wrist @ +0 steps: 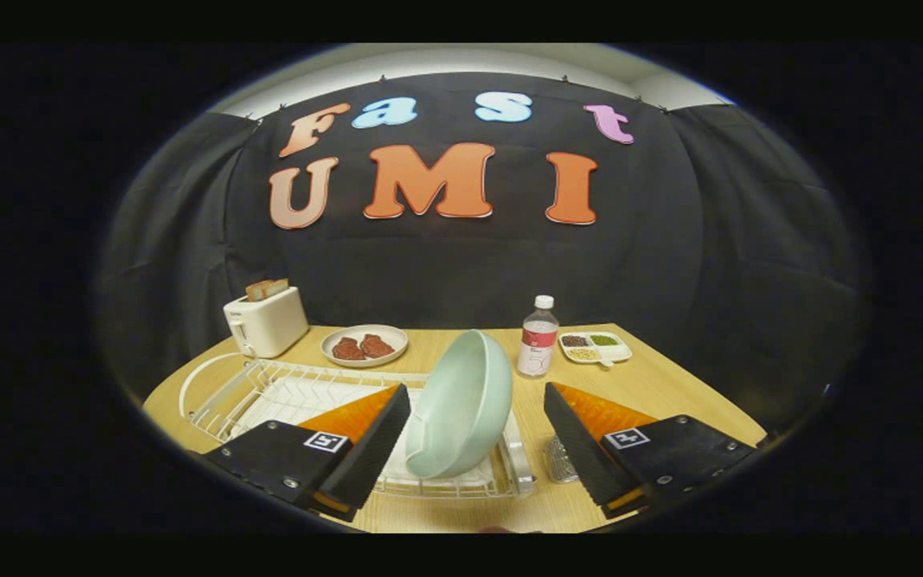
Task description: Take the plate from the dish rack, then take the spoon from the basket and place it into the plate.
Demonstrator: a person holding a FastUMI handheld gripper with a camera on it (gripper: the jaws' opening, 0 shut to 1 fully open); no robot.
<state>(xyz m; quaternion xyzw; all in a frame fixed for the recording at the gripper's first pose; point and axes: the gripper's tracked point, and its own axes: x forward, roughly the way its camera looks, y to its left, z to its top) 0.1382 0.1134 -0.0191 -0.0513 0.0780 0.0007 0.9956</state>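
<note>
One plate point(461, 405), standing tilted on edge at the right end of one dish rack point(269, 393), near the tabletop's point(670, 393) front edge. My claw point(473, 449) is wide open, fingers either side of the plate, touching nothing. One mesh basket point(562, 459) just right of the rack; contents hidden. One toaster point(267, 320) holds bread at the far left corner.

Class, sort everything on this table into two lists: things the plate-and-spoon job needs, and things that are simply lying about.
For the job:
- plate, leaning on edge in the dish rack, between the open claw fingers, untouched
- mesh basket, near one finger; no spoon to be made out

Lying about:
- toaster with bread
- dish of meat
- water bottle
- divided tray of beans
</note>
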